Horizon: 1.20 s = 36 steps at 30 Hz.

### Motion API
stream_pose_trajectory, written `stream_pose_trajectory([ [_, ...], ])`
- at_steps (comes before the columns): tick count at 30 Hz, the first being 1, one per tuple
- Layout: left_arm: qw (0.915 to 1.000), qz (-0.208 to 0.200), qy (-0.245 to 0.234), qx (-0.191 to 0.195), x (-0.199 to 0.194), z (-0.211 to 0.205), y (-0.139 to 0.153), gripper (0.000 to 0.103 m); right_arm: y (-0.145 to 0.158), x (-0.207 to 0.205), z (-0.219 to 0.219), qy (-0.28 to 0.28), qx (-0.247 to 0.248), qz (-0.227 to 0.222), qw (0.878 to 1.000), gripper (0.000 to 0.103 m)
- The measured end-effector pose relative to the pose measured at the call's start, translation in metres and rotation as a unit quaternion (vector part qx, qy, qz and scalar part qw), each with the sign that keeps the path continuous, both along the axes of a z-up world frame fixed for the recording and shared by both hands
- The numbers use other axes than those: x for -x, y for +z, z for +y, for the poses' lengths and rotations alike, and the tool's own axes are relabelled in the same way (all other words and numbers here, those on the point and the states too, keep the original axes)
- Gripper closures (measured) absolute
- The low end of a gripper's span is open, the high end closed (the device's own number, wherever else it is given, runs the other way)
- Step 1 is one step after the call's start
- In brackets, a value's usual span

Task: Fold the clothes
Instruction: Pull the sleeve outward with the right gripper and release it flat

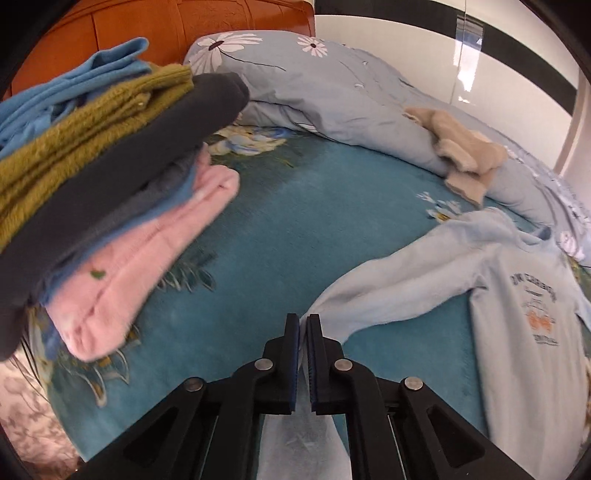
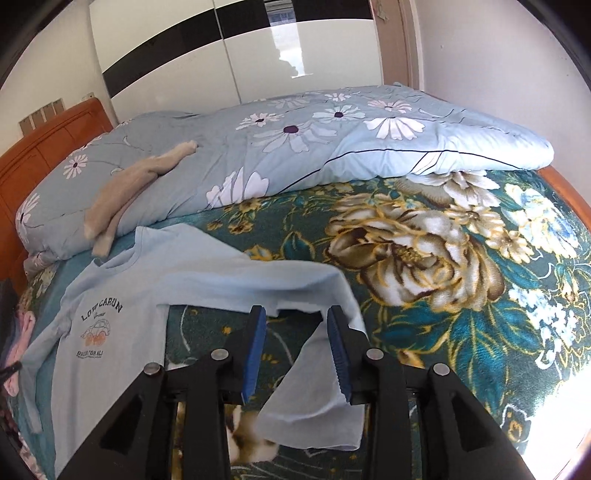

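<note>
A light blue long-sleeved shirt with a printed chest logo lies front up on the teal floral bedspread. My left gripper is shut on the shirt's left sleeve cuff, the fabric pinched between the pads. In the right wrist view the same shirt lies at left, its other sleeve bent across below my right gripper, which is open with the sleeve lying between and under the fingers.
A stack of folded clothes in blue, olive, dark grey and pink stands at left. A rolled floral duvet lies along the far side with a beige garment on it. An orange wooden headboard stands behind.
</note>
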<state>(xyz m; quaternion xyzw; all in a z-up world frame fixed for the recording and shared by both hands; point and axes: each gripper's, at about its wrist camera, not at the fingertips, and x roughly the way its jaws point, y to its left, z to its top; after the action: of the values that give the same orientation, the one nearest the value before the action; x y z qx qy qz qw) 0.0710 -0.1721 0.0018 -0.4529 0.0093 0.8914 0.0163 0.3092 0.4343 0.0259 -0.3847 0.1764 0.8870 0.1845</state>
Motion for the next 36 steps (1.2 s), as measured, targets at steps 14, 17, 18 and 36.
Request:
stream_pose_trajectory([
  [14,0.9954,-0.036,-0.016,-0.088,-0.06,-0.007,-0.006,0.073,-0.049,-0.018,-0.084,0.132,0.093,-0.069,0.984,0.068],
  [17,0.982,-0.065,-0.061,-0.167,-0.099,0.005,-0.012,0.062,-0.06,-0.029,-0.096,0.154,0.145,-0.076,0.974,0.068],
  [18,0.9772,-0.08,-0.075,-0.182,-0.109,0.012,-0.016,0.061,-0.063,-0.033,-0.1,0.157,0.157,-0.08,0.972,0.068],
  [36,0.9639,-0.127,-0.124,-0.199,-0.19,0.065,-0.034,0.099,-0.071,-0.085,-0.138,0.214,0.21,-0.076,0.951,0.1],
])
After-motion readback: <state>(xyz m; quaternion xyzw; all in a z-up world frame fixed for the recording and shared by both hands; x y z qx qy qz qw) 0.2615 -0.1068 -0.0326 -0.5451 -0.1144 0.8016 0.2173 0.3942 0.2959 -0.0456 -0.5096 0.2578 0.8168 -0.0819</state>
